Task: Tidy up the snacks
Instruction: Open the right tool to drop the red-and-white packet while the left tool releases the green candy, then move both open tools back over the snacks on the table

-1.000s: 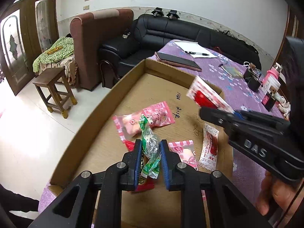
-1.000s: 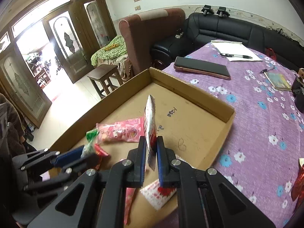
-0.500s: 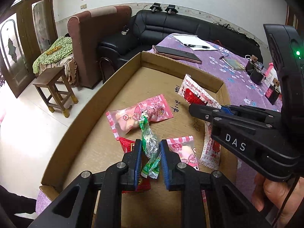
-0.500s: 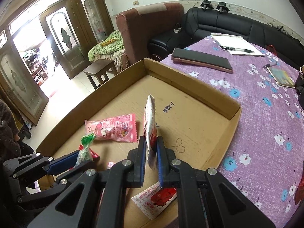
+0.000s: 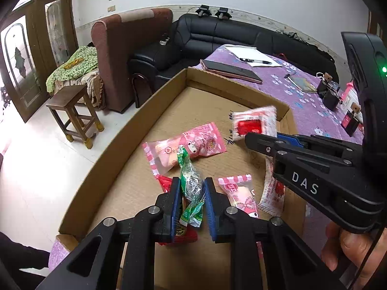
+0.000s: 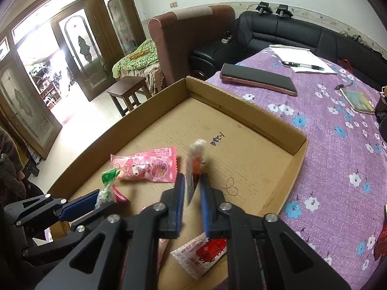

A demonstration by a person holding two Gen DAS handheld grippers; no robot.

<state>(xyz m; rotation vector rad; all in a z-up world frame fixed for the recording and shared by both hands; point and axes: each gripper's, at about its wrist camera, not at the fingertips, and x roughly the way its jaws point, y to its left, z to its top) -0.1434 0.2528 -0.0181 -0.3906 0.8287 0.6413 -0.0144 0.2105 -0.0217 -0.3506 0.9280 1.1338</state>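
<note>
The right gripper (image 6: 192, 191) spreads, dropping a red-and-white snack packet (image 6: 194, 166) into the cardboard tray (image 6: 241, 113). The left gripper (image 5: 192, 193) pinches a green-and-silver candy (image 5: 191, 186); that probably goes down next.

Snack packets (image 5: 186, 145) inside box (image 5: 135, 125)

A wooden stool (image 5: 72, 113) stands beside a brown armchair (image 5: 125, 55), near a black sofa (image 5: 217, 36).
</note>
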